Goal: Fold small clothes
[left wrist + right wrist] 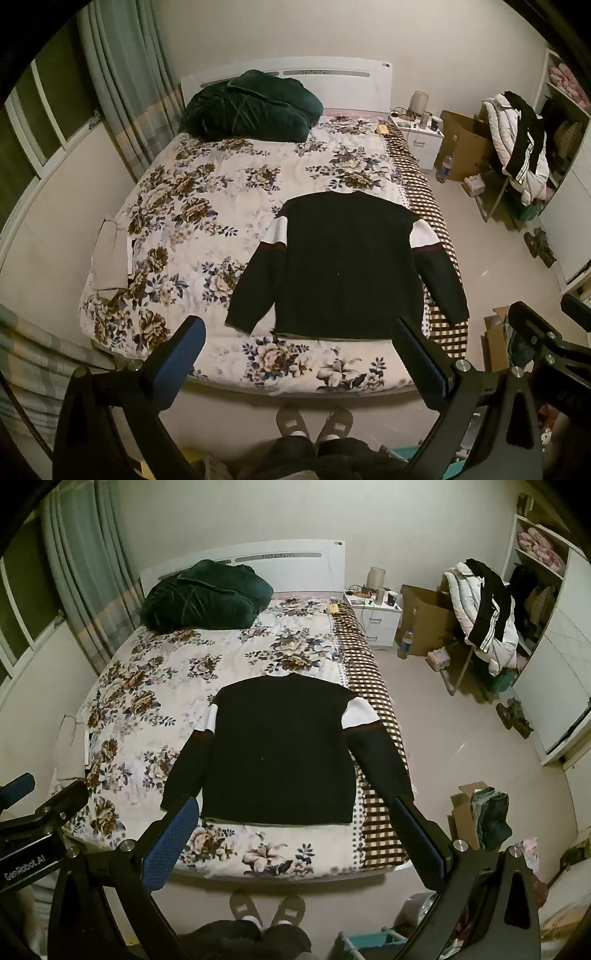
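Observation:
A black sweater point(343, 266) with white and red bands on the sleeves lies flat on the floral bedspread point(207, 206), near the bed's foot and right side, sleeves spread outward. It also shows in the right wrist view point(280, 749). My left gripper point(299, 354) is open and empty, held above the foot of the bed, short of the sweater's hem. My right gripper point(295, 834) is open and empty, also above the foot edge. The right gripper also shows at the right edge of the left wrist view point(543, 336).
A dark green bundle point(251, 107) lies by the headboard. A beige folded item point(110, 254) lies on the bed's left edge. A white nightstand point(421, 136), cardboard boxes point(465, 144), a chair heaped with clothes point(517, 147) and a wardrobe stand at the right. My slippered feet point(314, 424) stand at the bed's foot.

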Demonstrator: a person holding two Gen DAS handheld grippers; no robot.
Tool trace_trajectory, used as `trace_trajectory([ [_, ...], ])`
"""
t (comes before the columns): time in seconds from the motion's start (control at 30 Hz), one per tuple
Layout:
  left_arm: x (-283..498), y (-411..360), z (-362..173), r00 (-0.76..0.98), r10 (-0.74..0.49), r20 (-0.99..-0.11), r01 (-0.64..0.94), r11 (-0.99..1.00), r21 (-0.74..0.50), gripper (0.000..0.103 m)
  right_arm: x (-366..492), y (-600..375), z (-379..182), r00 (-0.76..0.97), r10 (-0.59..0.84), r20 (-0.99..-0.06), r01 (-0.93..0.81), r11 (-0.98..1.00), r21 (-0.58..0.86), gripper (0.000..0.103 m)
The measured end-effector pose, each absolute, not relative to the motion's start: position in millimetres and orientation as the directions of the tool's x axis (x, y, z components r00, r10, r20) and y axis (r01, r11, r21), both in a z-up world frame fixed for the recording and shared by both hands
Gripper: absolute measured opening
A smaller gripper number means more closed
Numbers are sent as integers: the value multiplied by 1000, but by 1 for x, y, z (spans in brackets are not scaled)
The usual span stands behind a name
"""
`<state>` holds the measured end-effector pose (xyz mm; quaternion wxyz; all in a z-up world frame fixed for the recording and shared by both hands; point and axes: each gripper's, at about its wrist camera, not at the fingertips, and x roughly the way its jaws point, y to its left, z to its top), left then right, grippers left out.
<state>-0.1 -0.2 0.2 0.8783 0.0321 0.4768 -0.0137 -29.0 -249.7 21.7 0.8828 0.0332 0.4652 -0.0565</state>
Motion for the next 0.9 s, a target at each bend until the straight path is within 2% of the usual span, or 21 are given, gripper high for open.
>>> trace_trajectory([
  [0.4, 1, 0, 0, 555, 7, -832, 50, 998, 41, 103, -31, -249, 18, 564, -61, -823, 128, 992, 14, 103],
  [0.9, 0, -8, 21, 564, 6, -826, 47, 998, 40, 103, -31, -230, 56, 578, -60, -814, 119, 993, 11, 103],
])
